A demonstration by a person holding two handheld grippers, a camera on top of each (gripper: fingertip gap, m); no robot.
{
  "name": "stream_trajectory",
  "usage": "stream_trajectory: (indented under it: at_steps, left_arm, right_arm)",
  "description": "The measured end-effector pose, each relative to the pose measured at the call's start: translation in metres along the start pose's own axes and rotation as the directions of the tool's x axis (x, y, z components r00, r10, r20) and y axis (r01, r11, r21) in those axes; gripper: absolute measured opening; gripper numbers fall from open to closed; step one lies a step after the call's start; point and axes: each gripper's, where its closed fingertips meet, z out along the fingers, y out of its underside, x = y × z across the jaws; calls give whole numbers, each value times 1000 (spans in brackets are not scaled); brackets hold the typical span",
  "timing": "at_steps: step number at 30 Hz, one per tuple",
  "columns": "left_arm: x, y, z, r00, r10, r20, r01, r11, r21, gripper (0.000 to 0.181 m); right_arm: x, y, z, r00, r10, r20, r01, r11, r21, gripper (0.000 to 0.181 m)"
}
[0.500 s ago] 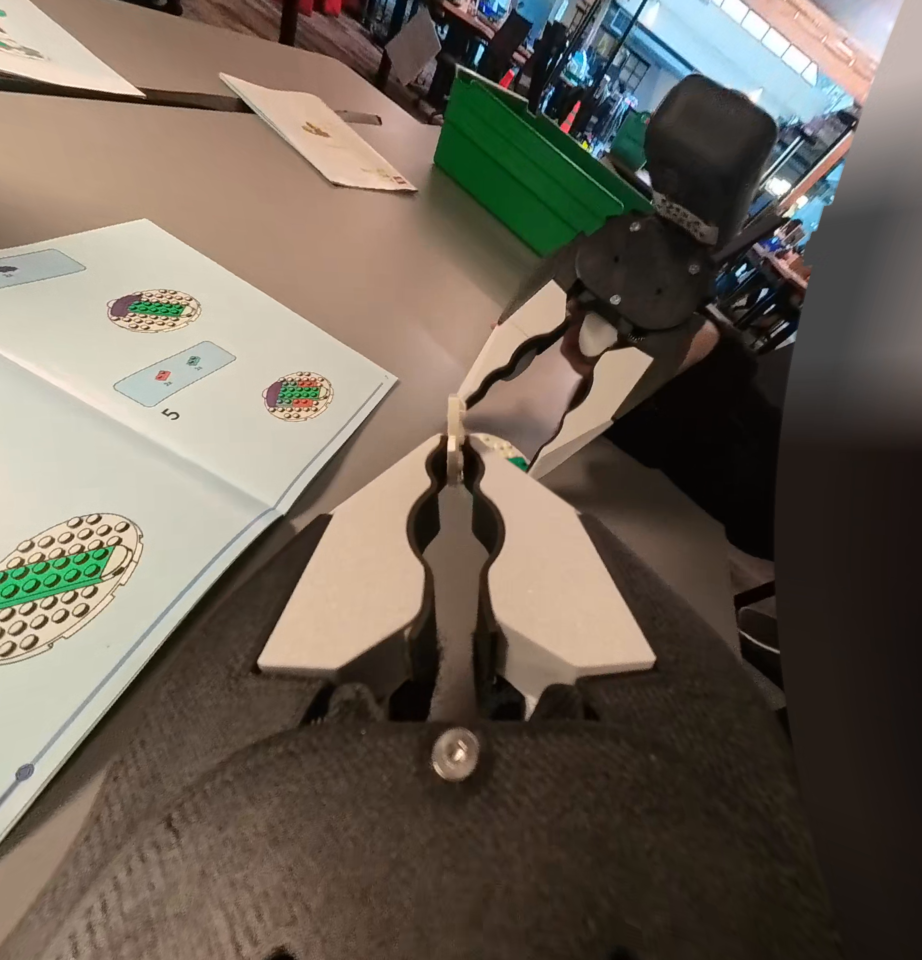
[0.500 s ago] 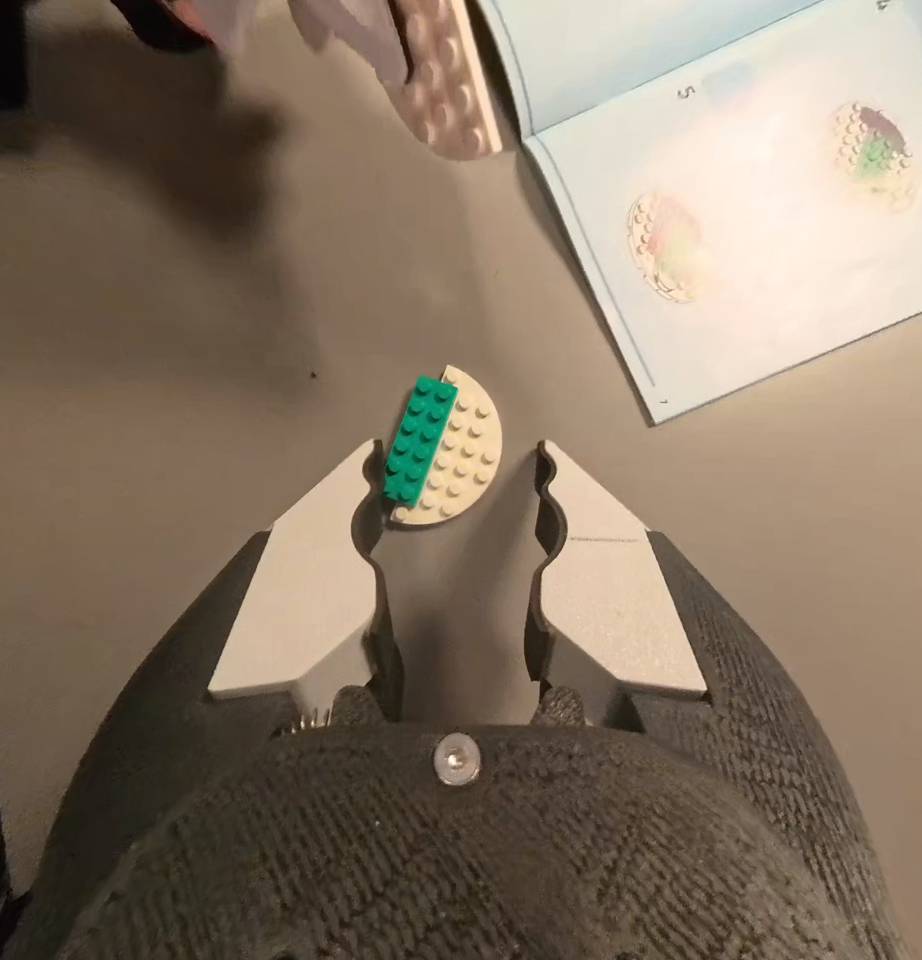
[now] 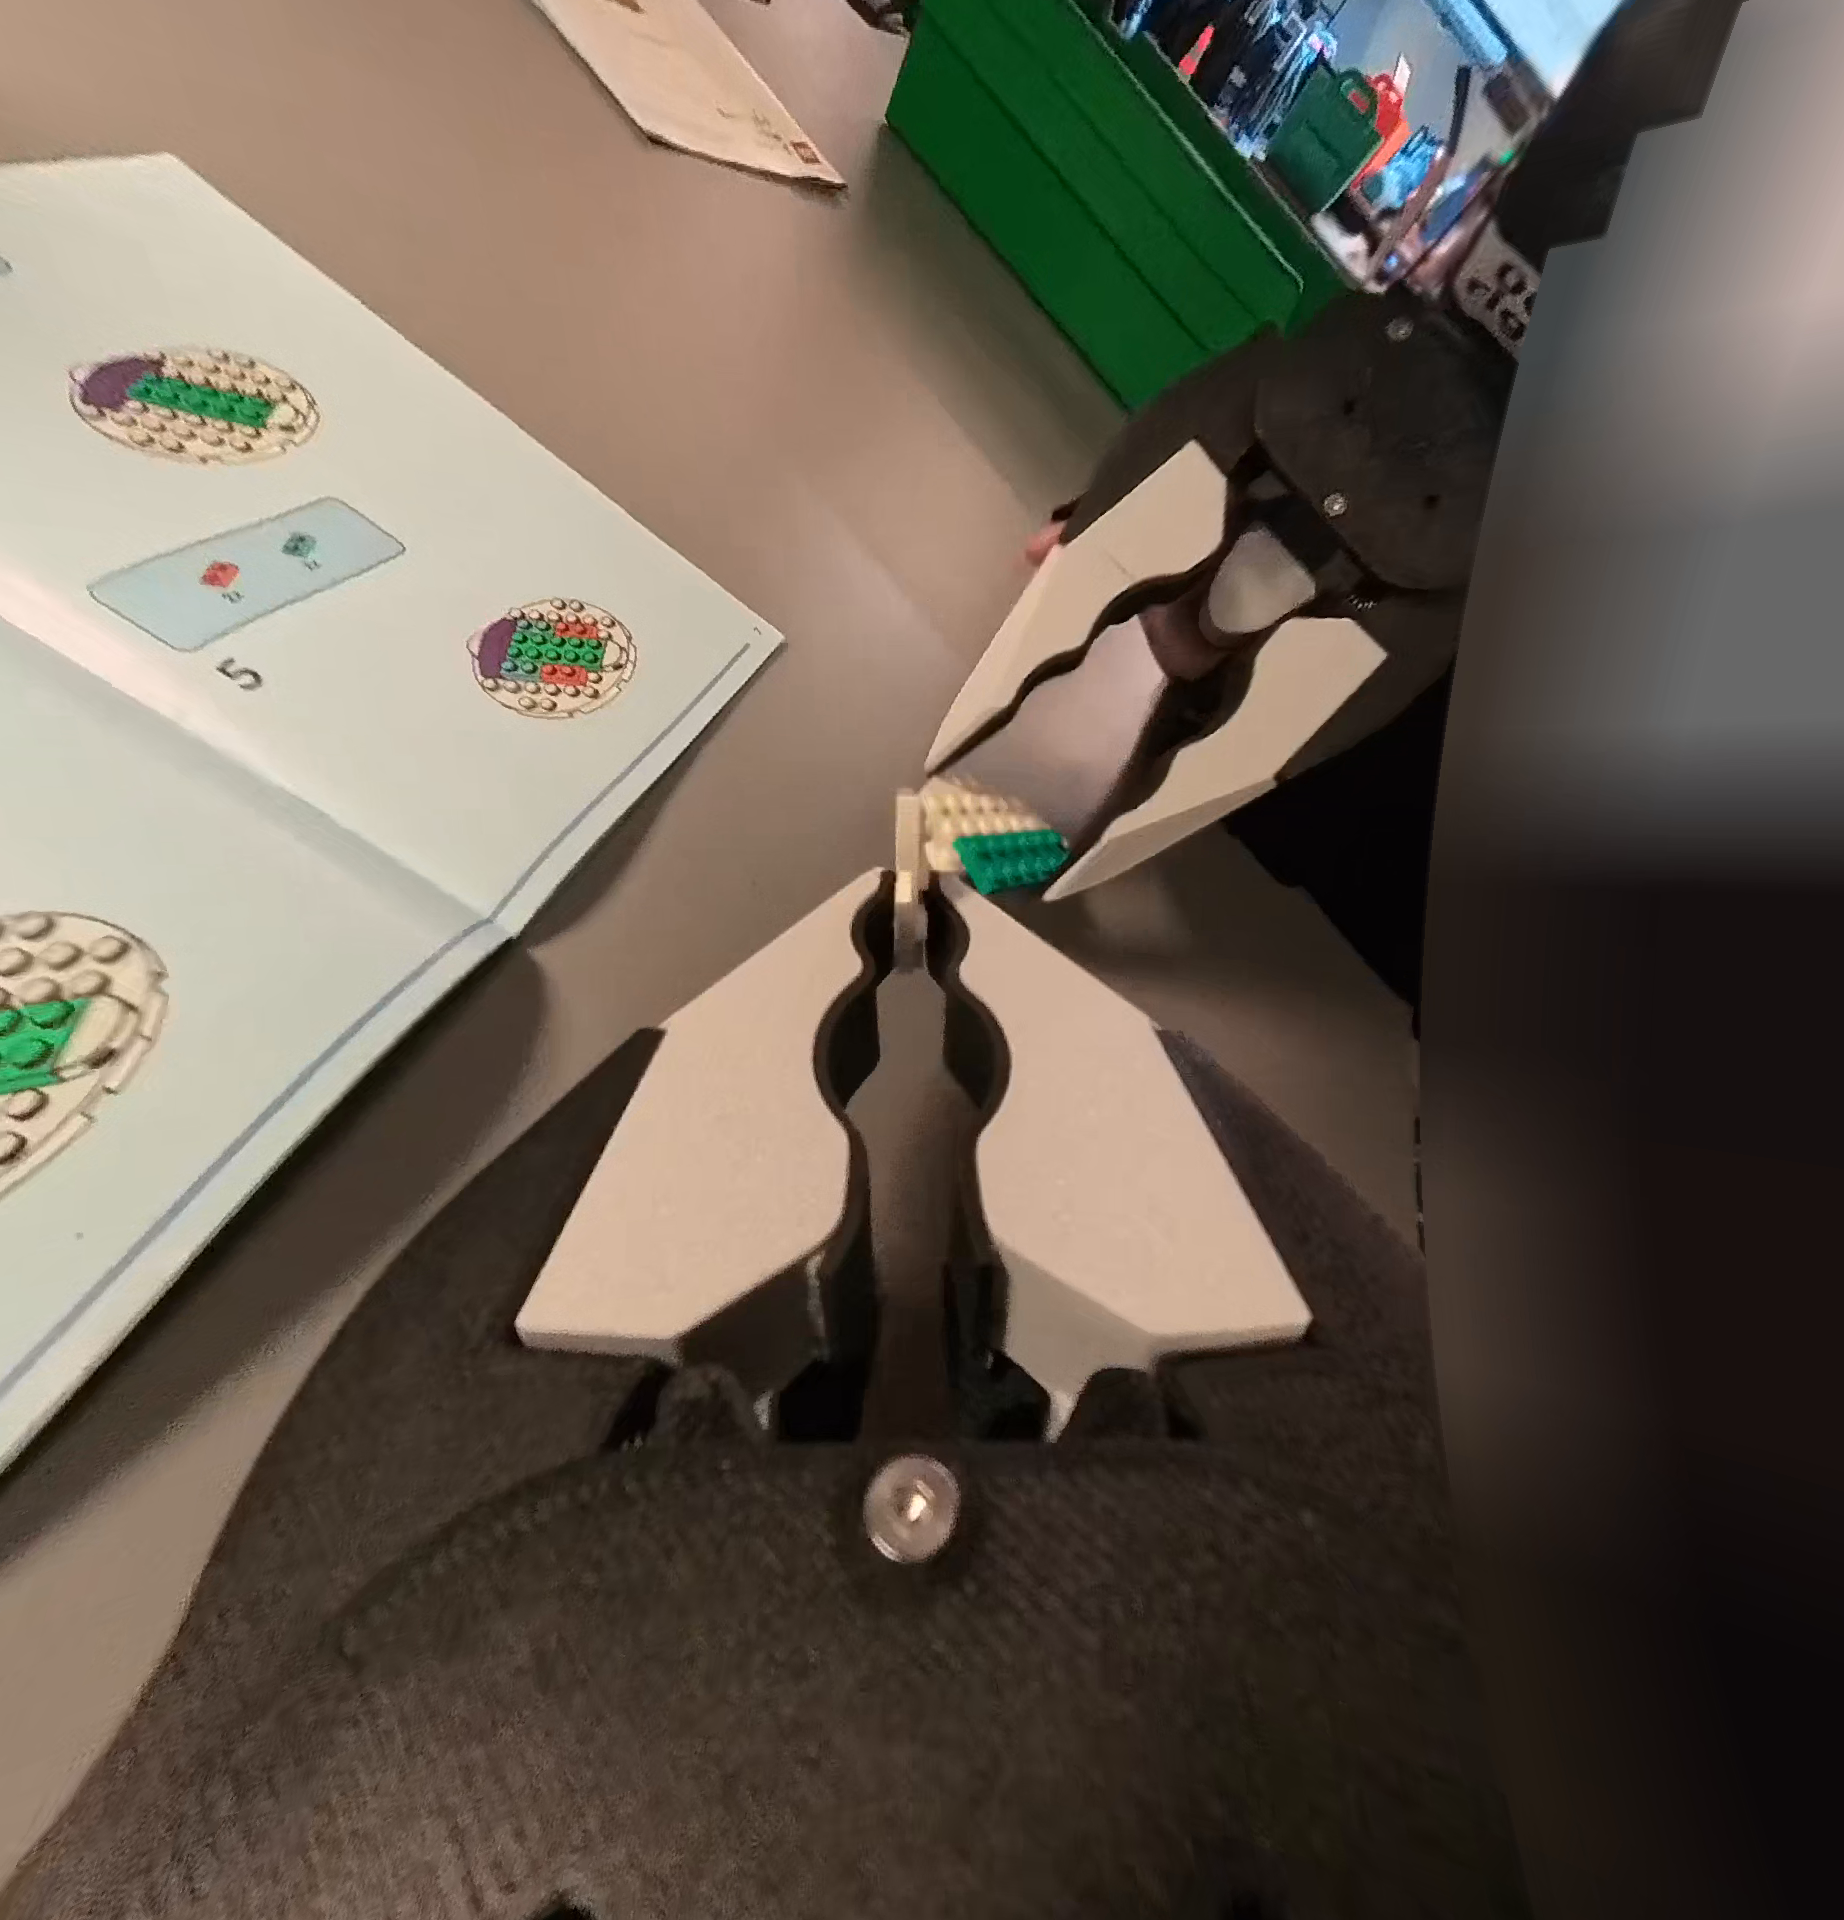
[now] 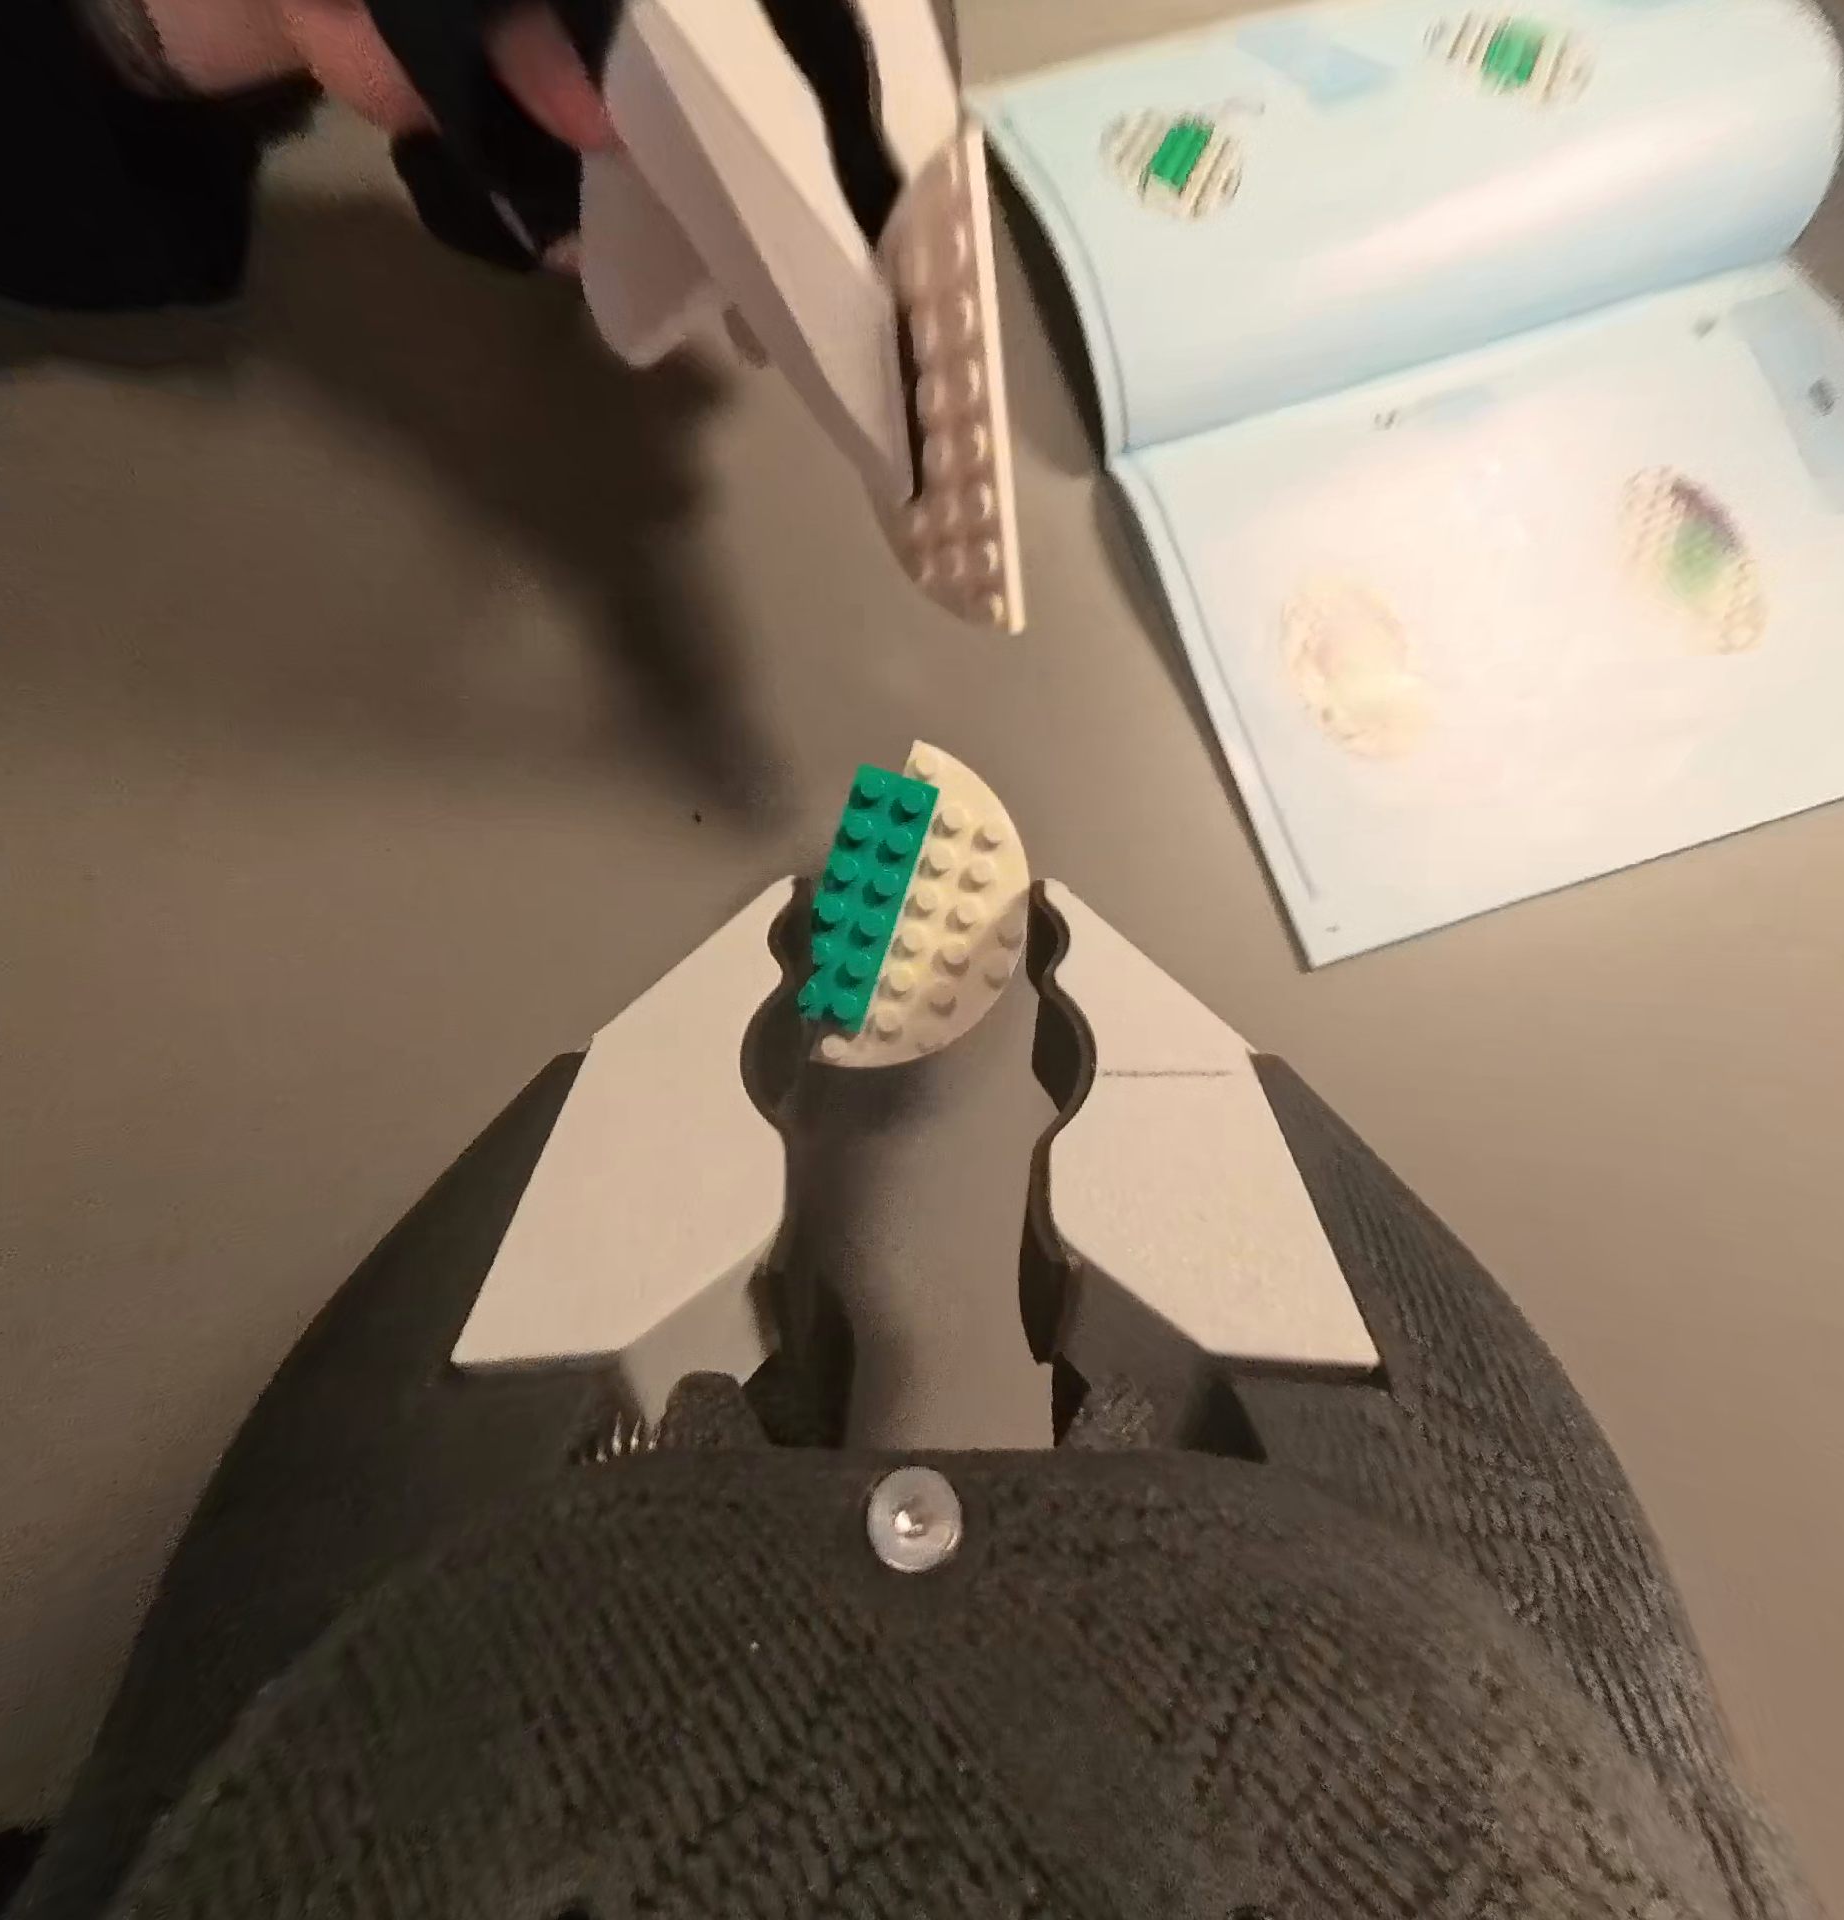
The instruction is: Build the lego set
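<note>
On a plain grey table (image 4: pixel 326 644) in a busy workshop, with a green bin (image 3: pixel 1084 197) at the far edge and an open instruction booklet (image 3: pixel 305 727) spread beside the work, two hand-held grippers meet over a half-built lego set; the right gripper (image 4: pixel 913 904) stands with its jaws partly apart, straddling a cream half-round plate (image 4: pixel 959 925) that lies flat on the table and carries a green plate (image 4: pixel 871 894) along its straight side; the left fingertip looks to touch the green plate's edge while the right one sits just beside the curved rim, so whether it grips yet cannot be told; the long axis of this piece runs forward, almost along the fingers and leaning slightly right; beyond it, up and just to the right in the right wrist view, the left gripper (image 3: pixel 910 902) is clamped tight on a second cream half-round plate (image 4: pixel 965 416), held on edge with its studs facing sideways and its straight side towards the booklet; the held plate hangs near but apart from the one on the table; the coming join likely turns on tipping the held half flat and bringing its straight edge against the green plate's overhanging side; a person's hand (image 4: pixel 398 94) grips the left tool.
</note>
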Motion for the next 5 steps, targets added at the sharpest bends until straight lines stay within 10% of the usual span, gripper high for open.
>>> stream_trajectory:
  at_steps: [1, 5]
  left_arm:
    - [2, 1, 1, 999, -32, -18, 32, 999, -1, 4]
    - [19, 9, 8, 978, -169, -122, 164, 985, -45, 4]
  right_arm:
    - [2, -6, -4, 1000, -14, -13, 15, 999, 39, 41]
    - [1, -35, -19, 993, -94, -67, 106, 974, 200, 40]
